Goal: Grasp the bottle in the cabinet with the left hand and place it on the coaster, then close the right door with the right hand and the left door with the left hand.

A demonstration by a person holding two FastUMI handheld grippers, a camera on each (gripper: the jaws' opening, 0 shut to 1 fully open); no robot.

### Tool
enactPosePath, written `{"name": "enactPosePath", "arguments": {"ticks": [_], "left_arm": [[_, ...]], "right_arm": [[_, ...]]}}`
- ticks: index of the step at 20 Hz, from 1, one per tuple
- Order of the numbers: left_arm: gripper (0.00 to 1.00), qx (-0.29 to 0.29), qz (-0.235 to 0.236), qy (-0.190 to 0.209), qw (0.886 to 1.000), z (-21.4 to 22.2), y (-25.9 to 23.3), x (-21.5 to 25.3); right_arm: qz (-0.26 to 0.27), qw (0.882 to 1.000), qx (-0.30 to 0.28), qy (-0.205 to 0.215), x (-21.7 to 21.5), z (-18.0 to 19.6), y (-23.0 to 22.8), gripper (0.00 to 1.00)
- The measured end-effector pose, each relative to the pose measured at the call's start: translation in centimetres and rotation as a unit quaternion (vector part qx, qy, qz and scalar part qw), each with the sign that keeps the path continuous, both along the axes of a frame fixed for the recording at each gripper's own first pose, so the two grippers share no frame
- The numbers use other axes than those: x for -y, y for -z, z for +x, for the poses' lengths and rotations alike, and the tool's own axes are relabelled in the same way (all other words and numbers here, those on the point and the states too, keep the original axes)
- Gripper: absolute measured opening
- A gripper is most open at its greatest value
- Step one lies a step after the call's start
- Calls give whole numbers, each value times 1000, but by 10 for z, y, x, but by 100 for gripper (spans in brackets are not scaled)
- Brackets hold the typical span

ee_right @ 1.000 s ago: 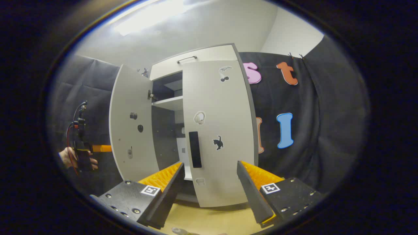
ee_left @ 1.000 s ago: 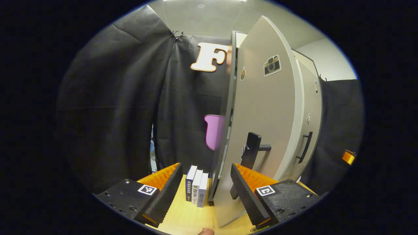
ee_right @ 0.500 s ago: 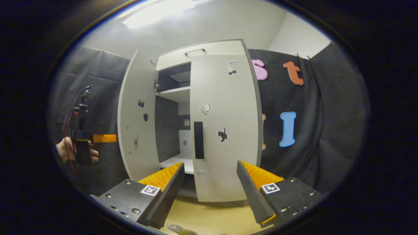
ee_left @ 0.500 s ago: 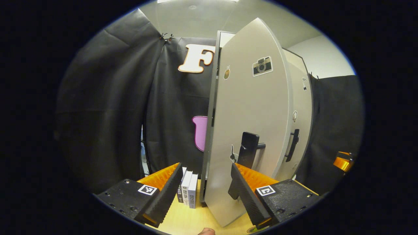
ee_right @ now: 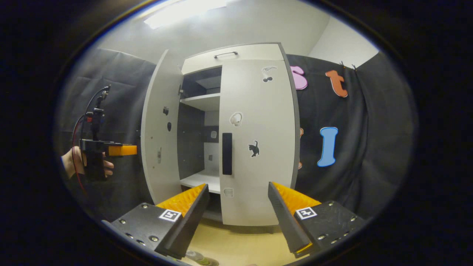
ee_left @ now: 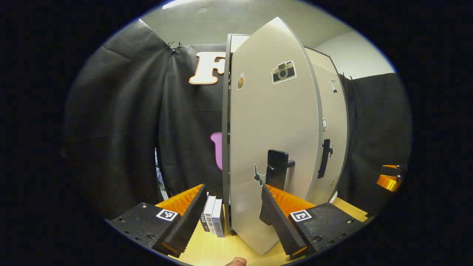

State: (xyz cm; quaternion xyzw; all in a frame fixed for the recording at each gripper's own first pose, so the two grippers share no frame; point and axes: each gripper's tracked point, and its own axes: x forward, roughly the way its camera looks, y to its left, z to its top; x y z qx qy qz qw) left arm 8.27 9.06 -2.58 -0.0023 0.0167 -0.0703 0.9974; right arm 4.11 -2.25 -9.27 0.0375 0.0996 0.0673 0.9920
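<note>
Progress: right door [ee_right: 257, 140] seen shut, left door [ee_left: 271, 140] ajar and left to close. Bottle [ee_right: 196, 255] possibly at bench edge, blurred. Both jaws held apart, empty.

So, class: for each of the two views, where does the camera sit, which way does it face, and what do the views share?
Left gripper view: rides the left gripper, open, facing the left door's outer face.
Right gripper view: rides the right gripper, open, facing the cabinet front; a hand holds the other gripper at left.
Shared: both doors; the right door is shut.
</note>
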Motion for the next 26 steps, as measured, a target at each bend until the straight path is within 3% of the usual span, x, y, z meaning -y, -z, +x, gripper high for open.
{"name": "enactPosePath", "arguments": {"ticks": [6, 10, 17, 20, 23, 26], "left_arm": [[95, 10, 29, 5, 1000, 6, -2, 17], [95, 13, 22, 4, 1000, 9, -3, 26], [92, 16, 12, 31, 999, 5, -4, 51], [95, 11, 13, 37, 999, 1, -1, 57], [92, 8, 14, 31, 999, -6, 2, 59], [96, 1, 5, 21, 1000, -13, 6, 62]], "right_arm": [[1, 1000, -8, 3, 2, -1, 2, 97], [25, 1000, -3, 2, 0, -5, -8, 94], [11, 1000, -7, 15, 7, -14, -8, 97], [11, 1000, -4, 19, 8, -17, -10, 97], [2, 999, 5, 37, 15, -16, -14, 97], [6, 998, 17, 63, 20, -11, -22, 97]]}}
